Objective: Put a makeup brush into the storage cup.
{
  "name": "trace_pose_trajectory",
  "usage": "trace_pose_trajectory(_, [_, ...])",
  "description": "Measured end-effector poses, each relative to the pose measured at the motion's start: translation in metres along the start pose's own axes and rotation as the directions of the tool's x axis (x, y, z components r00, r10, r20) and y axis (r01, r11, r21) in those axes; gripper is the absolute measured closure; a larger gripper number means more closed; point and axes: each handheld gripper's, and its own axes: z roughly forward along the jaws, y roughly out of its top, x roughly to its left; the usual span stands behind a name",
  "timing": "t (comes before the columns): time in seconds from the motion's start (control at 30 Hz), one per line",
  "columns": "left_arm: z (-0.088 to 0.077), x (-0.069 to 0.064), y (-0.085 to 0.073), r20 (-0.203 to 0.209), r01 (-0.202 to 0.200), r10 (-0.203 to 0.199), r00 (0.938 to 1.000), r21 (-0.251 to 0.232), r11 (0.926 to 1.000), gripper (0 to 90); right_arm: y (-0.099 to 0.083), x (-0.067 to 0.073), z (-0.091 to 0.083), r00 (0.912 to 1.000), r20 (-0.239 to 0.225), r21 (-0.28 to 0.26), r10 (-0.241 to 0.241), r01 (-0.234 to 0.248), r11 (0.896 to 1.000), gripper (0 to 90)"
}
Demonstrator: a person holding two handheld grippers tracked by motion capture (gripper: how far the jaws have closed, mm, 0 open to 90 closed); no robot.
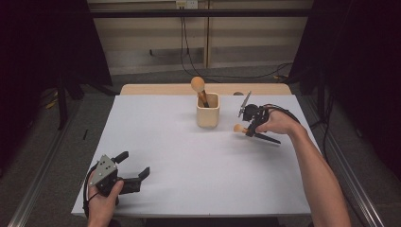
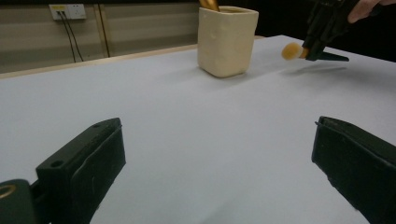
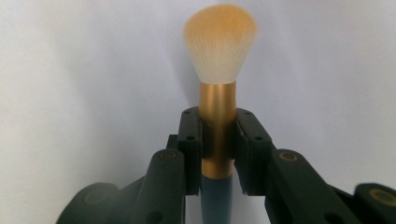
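Beside the unmarked cream cup point(image 1: 208, 116), the right hand-held gripper point(image 1: 249, 126) clamps a label-free makeup brush point(image 3: 218, 79); the left hand-held gripper point(image 1: 135, 172) gapes wide.

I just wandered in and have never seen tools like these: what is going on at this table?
A person sits at a white table with a hand-held gripper in each hand. The right gripper is clamped on the gold collar of a makeup brush, holding it just above the table to the right of a cream cup. A second brush already stands in that cup. The left gripper rests near the table's front left corner, jaws open and holding nothing.
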Motion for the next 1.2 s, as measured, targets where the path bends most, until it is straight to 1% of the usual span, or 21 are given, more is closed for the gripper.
trace_pose_trajectory(0.13, [-0.001, 0.0, 0.0, -0.006, -0.001, 0.001, 1.0, -0.001, 1.0, 2.6, 0.0, 0.0, -0.009, 0.9989, 0.021, -0.053, 0.041, -0.04, 0.998, 73.9])
trace_pose_trajectory(0.23, [-0.001, 0.001, 0.0, -0.007, -0.002, 0.002, 1.0, 0.0, 1.0, 2.6, 0.0, -0.001, -0.015, 0.9959, 0.059, -0.109, 0.068, -0.061, 0.992, 73.9])
trace_pose_trajectory(0.33, [-0.001, 0.001, 0.0, -0.006, -0.001, 0.001, 1.0, -0.001, 1.0, 2.6, -0.002, -0.002, -0.022, 0.9914, 0.078, -0.172, 0.105, -0.091, 0.981, 73.9])
trace_pose_trajectory(0.37, [-0.001, 0.001, 0.0, -0.004, -0.003, 0.003, 1.0, 0.002, 1.0, 2.6, -0.002, -0.002, -0.022, 0.9899, 0.076, -0.181, 0.12, -0.104, 0.978, 73.9])
trace_pose_trajectory(0.43, [-0.002, 0.002, 0.0, -0.007, 0.0, 0.0, 1.0, -0.001, 1.0, 2.6, -0.005, -0.004, -0.024, 0.9849, 0.093, -0.204, 0.146, -0.125, 0.971, 73.9])
trace_pose_trajectory(0.5, [-0.002, 0.003, 0.0, -0.011, -0.004, 0.004, 0.9999, -0.002, 1.0, 2.6, -0.008, -0.004, -0.027, 0.9796, 0.084, -0.246, 0.183, -0.157, 0.956, 73.9])
trace_pose_trajectory(0.6, [-0.002, 0.003, 0.0, -0.015, 0.002, -0.002, 0.9999, -0.004, 1.0, 2.6, -0.013, -0.003, -0.03, 0.971, 0.058, -0.328, 0.232, -0.201, 0.923, 73.9])
trace_pose_trajectory(0.67, [-0.002, 0.003, 0.0, -0.013, -0.005, 0.005, 0.9999, -0.003, 1.0, 2.6, -0.015, -0.002, -0.031, 0.9665, 0.059, -0.363, 0.25, -0.213, 0.907, 73.9])
trace_pose_trajectory(0.7, [-0.002, 0.003, 0.0, -0.013, -0.004, 0.004, 0.9999, -0.003, 1.0, 2.6, -0.015, -0.002, -0.032, 0.957, 0.078, -0.376, 0.279, -0.231, 0.897, 74.0])
trace_pose_trajectory(0.73, [-0.002, 0.003, 0.0, -0.012, -0.003, 0.003, 0.9999, -0.001, 1.0, 2.6, -0.017, -0.002, -0.032, 0.9473, 0.091, -0.399, 0.307, -0.248, 0.883, 74.0])
trace_pose_trajectory(0.77, [-0.002, 0.003, 0.0, -0.011, -0.002, 0.002, 0.9999, -0.002, 1.0, 2.6, -0.019, -0.003, -0.032, 0.9406, 0.077, -0.424, 0.331, -0.269, 0.865, 73.9])
trace_pose_trajectory(0.8, [-0.002, 0.003, 0.0, -0.011, -0.002, 0.002, 0.9999, -0.003, 1.0, 2.6, -0.022, -0.003, -0.033, 0.9325, 0.067, -0.453, 0.355, -0.289, 0.843, 73.9])
trace_pose_trajectory(0.87, [-0.003, 0.003, 0.0, -0.012, -0.003, 0.003, 0.9999, -0.003, 1.0, 2.7, -0.025, -0.003, -0.034, 0.923, 0.065, -0.486, 0.379, -0.302, 0.82, 73.9])
trace_pose_trajectory(0.9, [-0.002, 0.003, 0.0, -0.014, -0.003, 0.003, 0.9999, -0.004, 1.0, 2.6, -0.026, -0.002, -0.034, 0.9172, 0.059, -0.509, 0.394, -0.312, 0.802, 74.0])
trace_pose_trajectory(0.93, [-0.003, 0.003, 0.0, -0.016, -0.001, 0.001, 0.9999, -0.004, 1.0, 2.7, -0.028, -0.001, -0.034, 0.9116, 0.045, -0.537, 0.409, -0.323, 0.78, 74.0])
trace_pose_trajectory(0.97, [-0.002, 0.003, 0.0, -0.017, -0.001, 0.001, 0.9999, -0.003, 1.0, 2.7, -0.029, -0.001, -0.034, 0.9068, 0.041, -0.548, 0.42, -0.331, 0.768, 73.9])
trace_pose_trajectory(1.0, [-0.002, 0.003, 0.0, -0.017, -0.001, 0.001, 0.9999, -0.003, 1.0, 2.7, -0.03, 0.0, -0.033, 0.899, 0.038, -0.561, 0.436, -0.342, 0.754, 73.9])
trace_pose_trajectory(1.03, [-0.002, 0.003, 0.0, -0.015, 0.001, -0.001, 0.9999, -0.004, 1.0, 2.7, -0.03, 0.001, -0.032, 0.896, 0.032, -0.565, 0.443, -0.349, 0.748, 73.9])
trace_pose_trajectory(1.1, [-0.003, 0.003, 0.0, -0.017, 0.0, 0.0, 0.9999, -0.004, 1.0, 2.6, -0.032, 0.002, -0.031, 0.8854, 0.026, -0.588, 0.464, -0.362, 0.724, 73.9])
trace_pose_trajectory(1.13, [-0.003, 0.003, 0.0, -0.017, -0.003, 0.003, 0.9999, -0.004, 1.0, 2.6, -0.033, 0.003, -0.03, 0.8779, 0.01, -0.601, 0.479, -0.377, 0.704, 73.9])
trace_pose_trajectory(1.2, [-0.003, 0.003, 0.0, -0.017, -0.002, 0.002, 0.9999, -0.004, 1.0, 2.6, -0.035, 0.003, -0.028, 0.8707, -0.003, -0.622, 0.492, -0.387, 0.681, 73.9])
